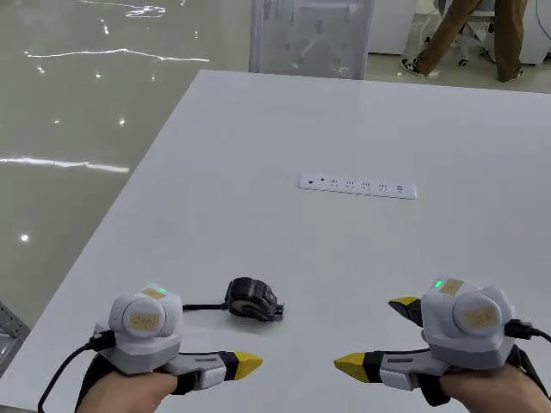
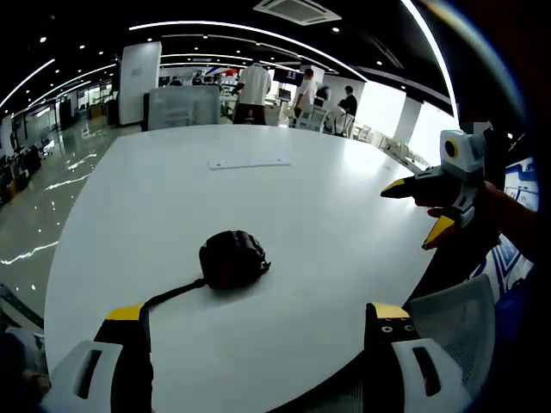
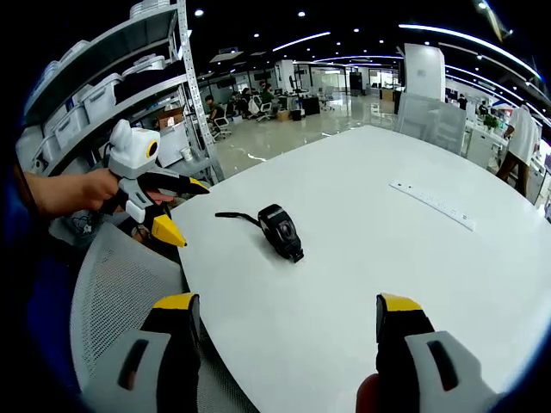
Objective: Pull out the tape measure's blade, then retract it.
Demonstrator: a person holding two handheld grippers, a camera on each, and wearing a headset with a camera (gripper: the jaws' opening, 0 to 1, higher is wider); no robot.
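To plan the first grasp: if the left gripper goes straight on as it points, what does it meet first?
Probably the tape measure on the table, roughly centred ahead of the left gripper, whose jaws stand open. Height is unclear; it might pass above.

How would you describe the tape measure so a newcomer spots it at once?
Start at the big white table. Near its front edge, left of centre and just ahead of the left tongs, lies the tape measure. It is the small, dark, rounded case with a black strap trailing from it, unlike the long, flat white power strip farther back.
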